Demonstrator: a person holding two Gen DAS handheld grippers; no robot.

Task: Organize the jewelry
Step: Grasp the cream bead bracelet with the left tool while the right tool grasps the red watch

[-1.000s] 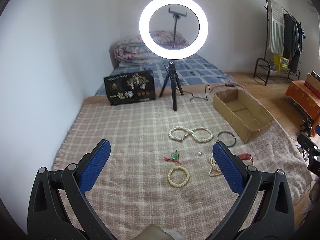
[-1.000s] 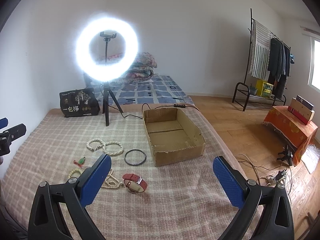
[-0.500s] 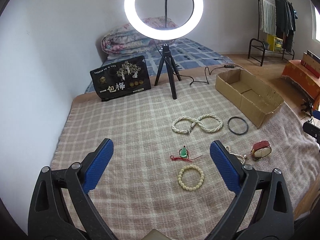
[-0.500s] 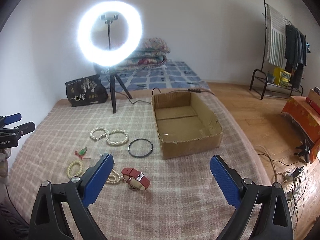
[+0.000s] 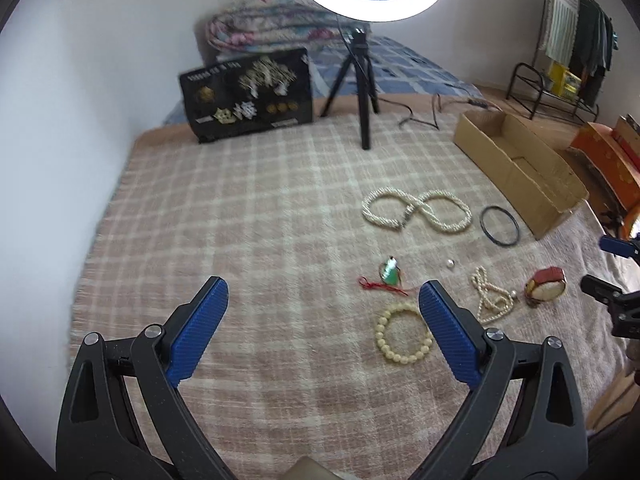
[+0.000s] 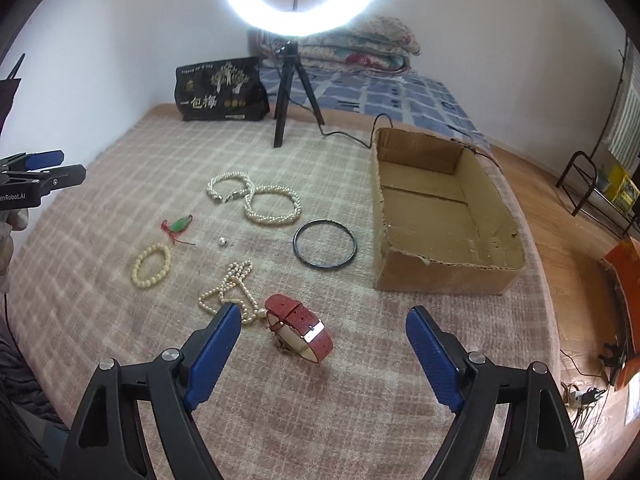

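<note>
Jewelry lies on a plaid blanket (image 5: 260, 220): a twisted pearl necklace (image 5: 416, 210) (image 6: 256, 198), a black bangle (image 5: 500, 225) (image 6: 325, 243), a green pendant on red cord (image 5: 389, 274) (image 6: 179, 226), a cream bead bracelet (image 5: 402, 339) (image 6: 151, 261), a thin pearl strand (image 5: 490, 295) (image 6: 230, 288), a red watch (image 5: 546, 286) (image 6: 300, 328) and a loose pearl (image 6: 222, 241). An open cardboard box (image 6: 440, 216) (image 5: 520, 168) is empty. My left gripper (image 5: 324, 320) is open above the blanket, left of the bracelet. My right gripper (image 6: 324, 344) is open just above the watch.
A ring light on a black tripod (image 6: 294, 92) (image 5: 362, 80) stands at the back, its cable (image 6: 352, 136) running toward the box. A black printed bag (image 6: 220, 90) (image 5: 248, 94) leans behind it. Folded quilts (image 6: 360, 46) lie on a mattress. The bed edge drops off at right.
Both grippers have tilted down and moved closer to the blanket. The right one has come over the red watch; the left one has neared the bead bracelet. Both stay open.
</note>
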